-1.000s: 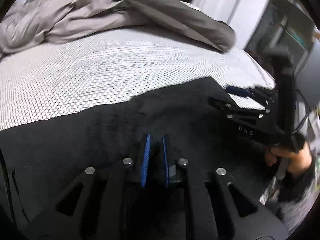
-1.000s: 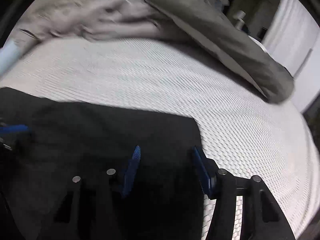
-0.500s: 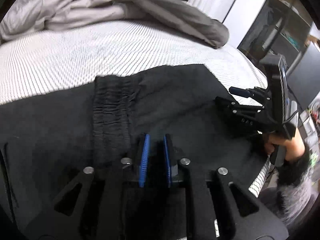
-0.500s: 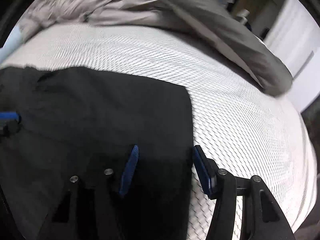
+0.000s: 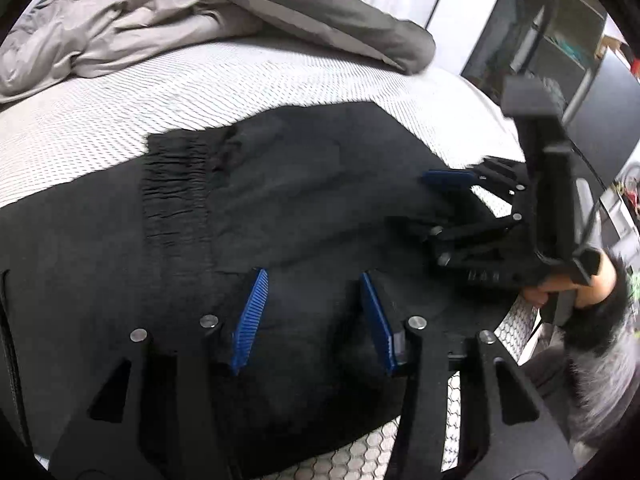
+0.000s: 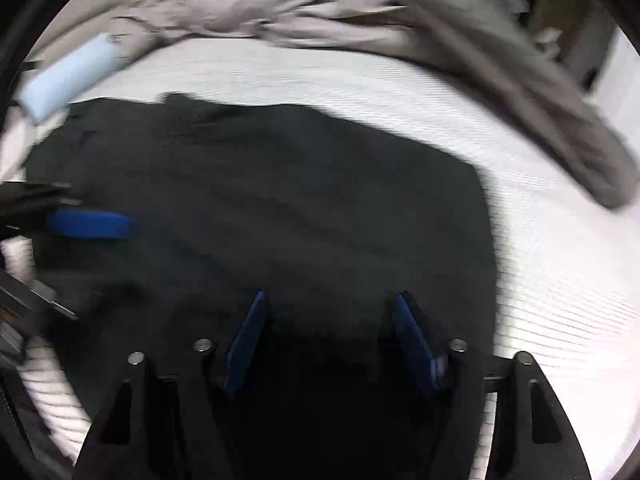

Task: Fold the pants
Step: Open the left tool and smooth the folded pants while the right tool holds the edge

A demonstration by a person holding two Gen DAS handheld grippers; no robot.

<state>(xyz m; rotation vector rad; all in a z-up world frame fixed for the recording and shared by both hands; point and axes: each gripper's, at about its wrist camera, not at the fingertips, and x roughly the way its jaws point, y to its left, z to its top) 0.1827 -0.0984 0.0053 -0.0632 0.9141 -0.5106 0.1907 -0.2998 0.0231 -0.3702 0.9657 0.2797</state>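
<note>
Black pants (image 5: 280, 208) lie folded on the white mesh bed, the gathered elastic waistband (image 5: 176, 196) on top at the left. My left gripper (image 5: 314, 280) is open and empty just above the folded cloth near the front edge. My right gripper (image 6: 330, 300) is open and empty over the pants (image 6: 280, 208). It also shows in the left wrist view (image 5: 436, 204), held in a hand at the right edge of the pants. One blue pad of the left gripper (image 6: 90, 224) shows at the left of the right wrist view.
A rumpled grey duvet (image 5: 224, 12) lies across the far side of the bed (image 5: 100, 120). A pale blue roll (image 6: 68, 76) lies at the far left. Dark shelving (image 5: 560, 40) stands beyond the bed's right edge.
My left gripper has opened and let go of the pants. The waist part now lies folded over on the cloth. Both grippers have pulled back a little.
</note>
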